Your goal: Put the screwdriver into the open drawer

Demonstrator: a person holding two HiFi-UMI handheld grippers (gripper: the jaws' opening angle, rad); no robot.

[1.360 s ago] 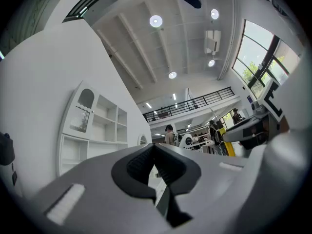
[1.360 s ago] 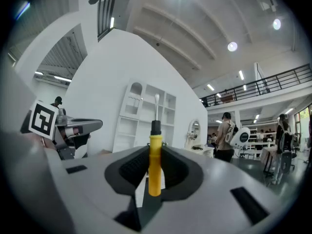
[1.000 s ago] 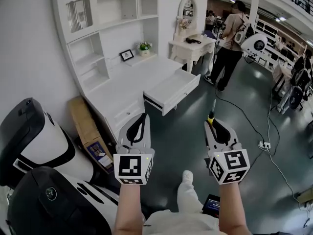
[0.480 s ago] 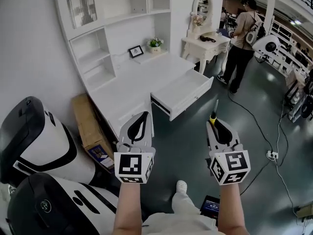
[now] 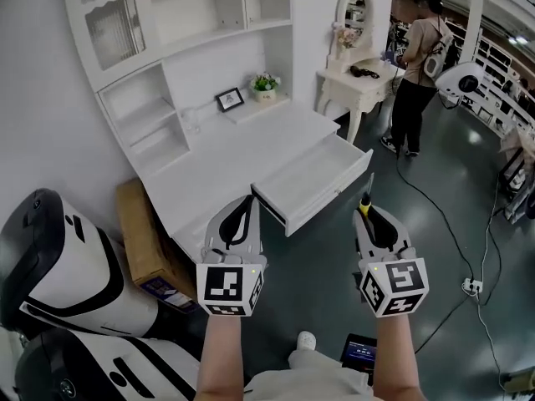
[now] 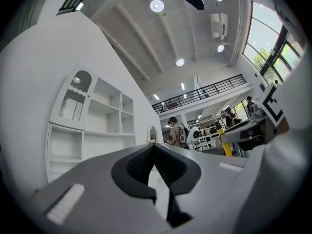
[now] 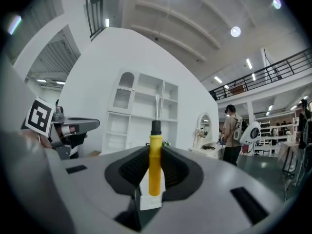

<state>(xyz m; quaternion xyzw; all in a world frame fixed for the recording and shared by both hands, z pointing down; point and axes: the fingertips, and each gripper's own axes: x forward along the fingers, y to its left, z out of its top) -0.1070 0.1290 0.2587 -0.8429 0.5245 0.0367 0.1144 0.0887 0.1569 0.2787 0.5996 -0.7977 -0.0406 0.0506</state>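
The screwdriver [image 5: 365,194] has a yellow handle [image 7: 155,165] and a thin metal shaft that points forward. My right gripper [image 5: 365,213] is shut on the handle, which stands between its pads [image 7: 130,167] in the right gripper view. The white drawer [image 5: 313,182] is pulled open from the white desk [image 5: 226,153], just ahead of and between the two grippers. My left gripper [image 5: 245,200] hovers by the drawer's near left corner. Its jaws [image 6: 153,145] meet at the tips with nothing in them.
A cardboard box [image 5: 146,236] and white robot shells [image 5: 58,257] lie to the left of the desk. A picture frame [image 5: 228,99] and small plant [image 5: 266,83] sit at the desk's back. A person [image 5: 418,82] stands by a dressing table [image 5: 359,78]. Cables [image 5: 435,215] cross the floor at right.
The desk and open drawer have come closer and sit lower in the head view; both grippers have advanced towards them. The right gripper still holds the screwdriver.
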